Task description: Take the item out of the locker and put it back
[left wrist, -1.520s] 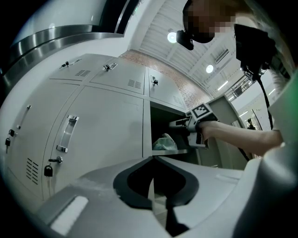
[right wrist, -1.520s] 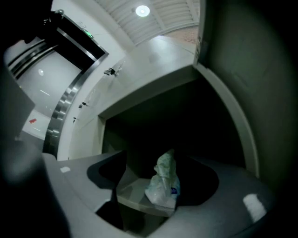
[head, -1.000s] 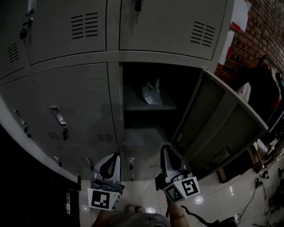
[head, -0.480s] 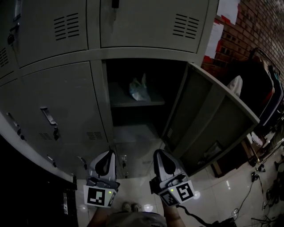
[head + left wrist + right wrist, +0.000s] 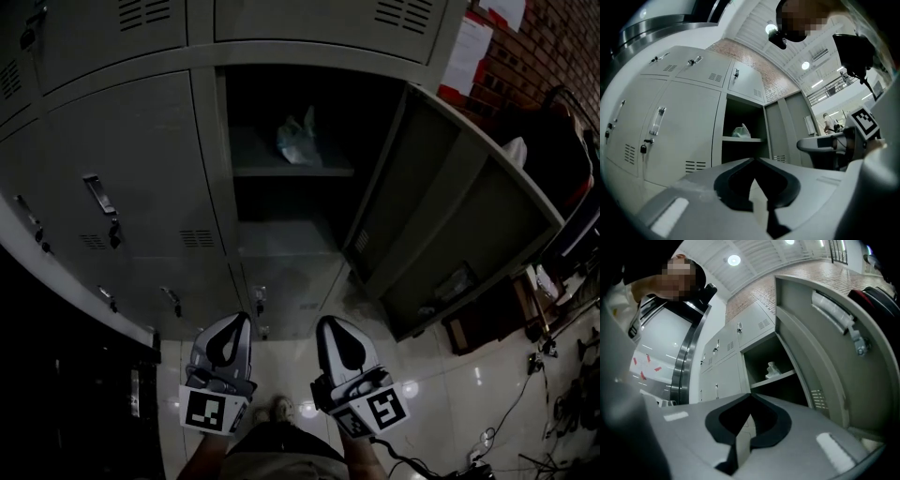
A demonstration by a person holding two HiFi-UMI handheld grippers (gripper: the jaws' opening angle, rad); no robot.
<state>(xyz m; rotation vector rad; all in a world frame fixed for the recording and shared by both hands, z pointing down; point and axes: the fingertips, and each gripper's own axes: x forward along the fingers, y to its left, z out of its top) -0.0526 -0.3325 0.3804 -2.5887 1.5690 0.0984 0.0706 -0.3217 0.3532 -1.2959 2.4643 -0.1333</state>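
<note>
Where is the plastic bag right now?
In the head view, the plastic bag sits upper centre on the shelf inside the open locker, just left of its swung-out door.

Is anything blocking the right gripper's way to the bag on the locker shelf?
Nothing visible does. The locker door is swung open to the right, and the bag sits on the shelf in the open compartment. The right gripper hangs low before the locker, fingers shut and empty.
</note>
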